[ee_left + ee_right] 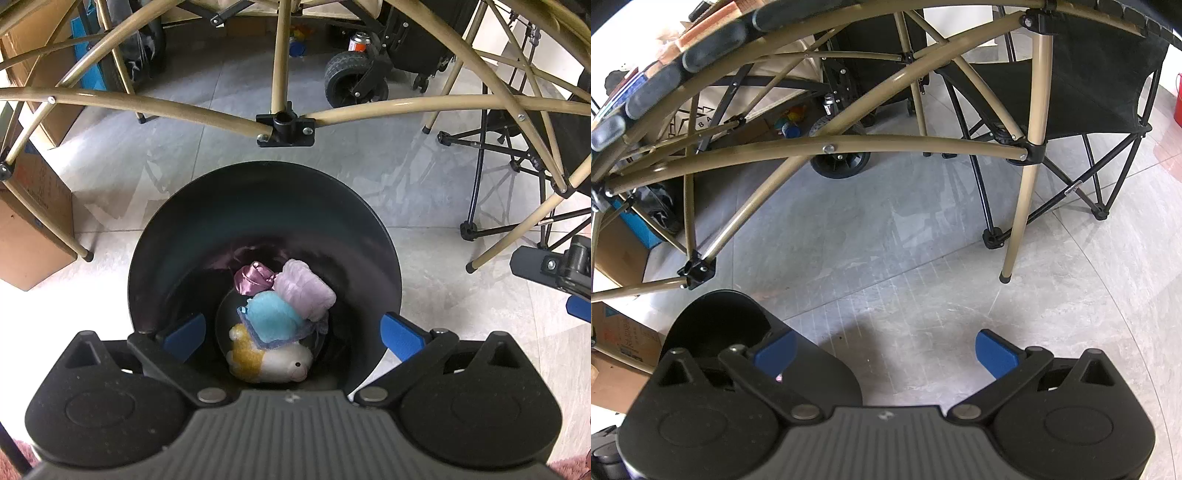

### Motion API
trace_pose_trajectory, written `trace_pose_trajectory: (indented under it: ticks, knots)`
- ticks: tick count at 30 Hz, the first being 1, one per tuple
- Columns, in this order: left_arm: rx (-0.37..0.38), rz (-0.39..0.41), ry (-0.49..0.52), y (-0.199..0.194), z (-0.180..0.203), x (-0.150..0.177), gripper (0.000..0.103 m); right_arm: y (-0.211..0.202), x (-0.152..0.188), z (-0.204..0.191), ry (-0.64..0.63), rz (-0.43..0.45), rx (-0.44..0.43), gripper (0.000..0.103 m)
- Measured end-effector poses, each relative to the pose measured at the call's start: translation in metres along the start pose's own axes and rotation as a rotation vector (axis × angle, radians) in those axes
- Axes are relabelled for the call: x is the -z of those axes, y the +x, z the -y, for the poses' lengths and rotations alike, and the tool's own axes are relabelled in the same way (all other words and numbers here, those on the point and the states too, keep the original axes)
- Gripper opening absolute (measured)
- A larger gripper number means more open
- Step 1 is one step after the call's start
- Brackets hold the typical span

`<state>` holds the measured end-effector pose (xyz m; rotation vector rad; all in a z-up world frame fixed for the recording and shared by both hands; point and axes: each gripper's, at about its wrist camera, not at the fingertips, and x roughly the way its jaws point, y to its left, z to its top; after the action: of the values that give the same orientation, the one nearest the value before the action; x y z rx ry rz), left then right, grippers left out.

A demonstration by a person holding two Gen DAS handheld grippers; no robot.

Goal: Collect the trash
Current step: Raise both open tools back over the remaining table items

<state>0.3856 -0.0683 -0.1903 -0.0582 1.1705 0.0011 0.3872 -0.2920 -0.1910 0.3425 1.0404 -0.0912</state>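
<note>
Left claw (293,338) wide open, nothing between its blue pads (184,336), aimed straight down into the black bin (258,206). Near rim of bin cut off by the claw body. Bin sits on the grey tiled floor (424,177), below the tan folding frame (284,125).

Four soft items at the bin bottom, piled and touching: white-and-yellow plush animal (271,362) nearest the claw, blue fuzzy piece (273,317) on top of it, pale lilac fuzzy piece (304,290) behind that, shiny mauve scrunched piece (253,277) at the back. A purple cloth edge under the blue piece, hard to make out what it is.

Right claw (884,350) also wide open, holding nothing, tilted down over bare floor (905,258). Bin (716,325) at its left, mostly hidden behind the left finger; contents not visible from here. Right claw's tip shows at the right edge of the left view (565,269).

Black folding chair (1089,92) beyond, one cardboard box (33,229) left, black wheel (347,77) at back.
</note>
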Motion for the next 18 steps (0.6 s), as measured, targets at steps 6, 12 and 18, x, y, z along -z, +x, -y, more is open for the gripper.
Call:
trace_pose_trajectory:
  ticks: [6,12,18]
  knots:
    - [0.006,0.031,0.003,-0.011,-0.001,0.002,0.103,-0.005,0.0,-0.003,0.0,0.01,0.0,0.103]
    - [0.029,0.079,-0.009,-0.028,-0.007,0.002,0.103,-0.017,0.001,-0.006,-0.007,0.035,-0.013,0.103]
    - [0.053,0.133,-0.022,-0.05,-0.015,0.004,0.103,-0.034,0.001,-0.008,-0.011,0.07,-0.032,0.103]
